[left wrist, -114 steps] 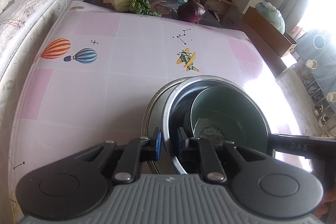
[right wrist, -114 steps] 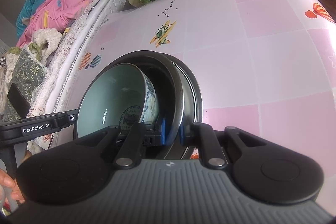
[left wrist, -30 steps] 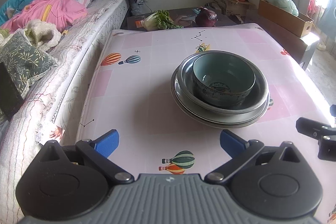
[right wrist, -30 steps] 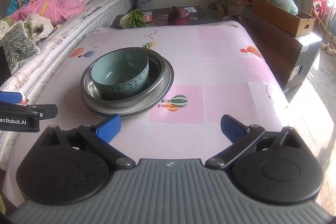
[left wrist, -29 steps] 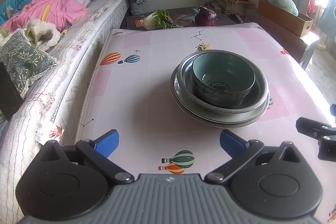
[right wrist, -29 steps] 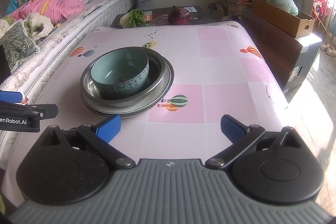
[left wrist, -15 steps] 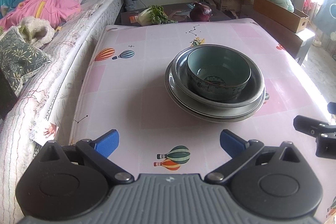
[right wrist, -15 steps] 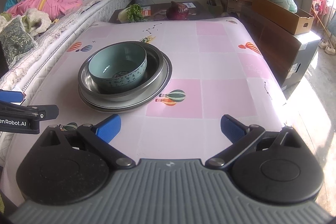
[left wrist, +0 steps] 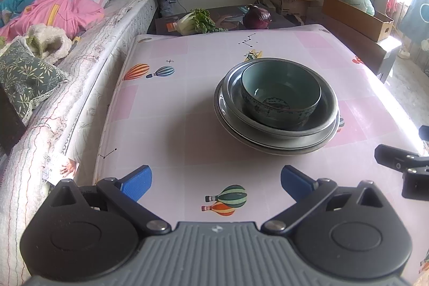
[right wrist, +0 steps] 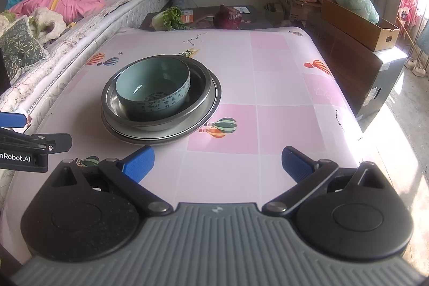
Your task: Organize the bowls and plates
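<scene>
Nearest the cameras, the left gripper (left wrist: 216, 180) hangs over the near edge of the tabletop (left wrist: 187, 130) with its blue-padded fingers (left wrist: 138, 181) spread wide and nothing between them. The right gripper (right wrist: 217, 164) sits the same way, fingers (right wrist: 139, 163) spread apart and empty, well short of the stack. Each gripper shows in the other's view as a black bar at the frame edge: the right one at the right edge of the left wrist view, the left one at the left edge of the right wrist view.

Just beyond the left gripper, a printed pair of balloons (left wrist: 226, 200) marks the pink checked cloth on the tabletop. Beyond that stands the stack, near the middle of the tabletop: a flat metal plate (left wrist: 270, 148) at the bottom, a wider metal bowl (left wrist: 233, 93) resting on it, and a pale green ceramic bowl (left wrist: 280, 87) with a blue pattern nested upright inside. In the right wrist view the ceramic bowl (right wrist: 152, 83) sits toward the left side of the metal bowl (right wrist: 203, 87), with the plate (right wrist: 161, 140) rim showing below.

Left of the stack, a bed (left wrist: 88, 44) runs along the tabletop edge, with a green leafy cushion (left wrist: 24, 77) and pink clothing (left wrist: 59, 10) on it. Beyond the stack, past the far tabletop edge, a low dark table carries a leafy cabbage (left wrist: 197, 22) and a red cabbage (left wrist: 257, 16). To the right of these lies a long cardboard box (right wrist: 359, 24) with a plastic bag (right wrist: 358, 2) on it.
</scene>
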Demonstrator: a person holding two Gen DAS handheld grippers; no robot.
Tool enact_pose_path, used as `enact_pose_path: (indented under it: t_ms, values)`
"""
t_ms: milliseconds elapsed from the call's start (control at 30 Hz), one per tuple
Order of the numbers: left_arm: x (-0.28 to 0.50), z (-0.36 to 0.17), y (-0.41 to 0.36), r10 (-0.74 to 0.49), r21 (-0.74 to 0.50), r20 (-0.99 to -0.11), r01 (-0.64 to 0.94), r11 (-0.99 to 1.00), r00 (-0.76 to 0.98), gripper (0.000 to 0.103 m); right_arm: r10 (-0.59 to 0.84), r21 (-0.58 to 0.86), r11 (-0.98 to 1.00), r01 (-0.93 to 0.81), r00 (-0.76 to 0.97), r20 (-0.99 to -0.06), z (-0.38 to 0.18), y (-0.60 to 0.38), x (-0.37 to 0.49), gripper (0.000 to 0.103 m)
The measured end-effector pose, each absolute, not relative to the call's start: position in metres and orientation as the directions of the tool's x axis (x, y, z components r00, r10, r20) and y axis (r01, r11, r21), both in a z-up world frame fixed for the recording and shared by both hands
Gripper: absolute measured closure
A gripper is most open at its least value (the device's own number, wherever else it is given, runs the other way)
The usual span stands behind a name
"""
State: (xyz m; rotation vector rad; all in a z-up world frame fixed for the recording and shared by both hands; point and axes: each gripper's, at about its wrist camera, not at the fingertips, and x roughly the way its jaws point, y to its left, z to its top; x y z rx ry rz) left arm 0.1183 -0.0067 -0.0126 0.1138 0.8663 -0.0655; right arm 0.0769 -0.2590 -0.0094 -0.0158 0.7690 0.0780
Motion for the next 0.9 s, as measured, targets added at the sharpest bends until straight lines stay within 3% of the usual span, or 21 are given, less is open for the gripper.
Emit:
enact_pose_path:
  t_ms: [900]
  values:
    - [0.1175, -0.0101, -0.0029, -0.002, 0.081, -0.765, 0.098, 0.992, 0.645, 0.000, 0.046, -0.018, 0.996, -0.084, 0.706, -0.707, -0.0140, -0.2522, 0.0828, 0.001]
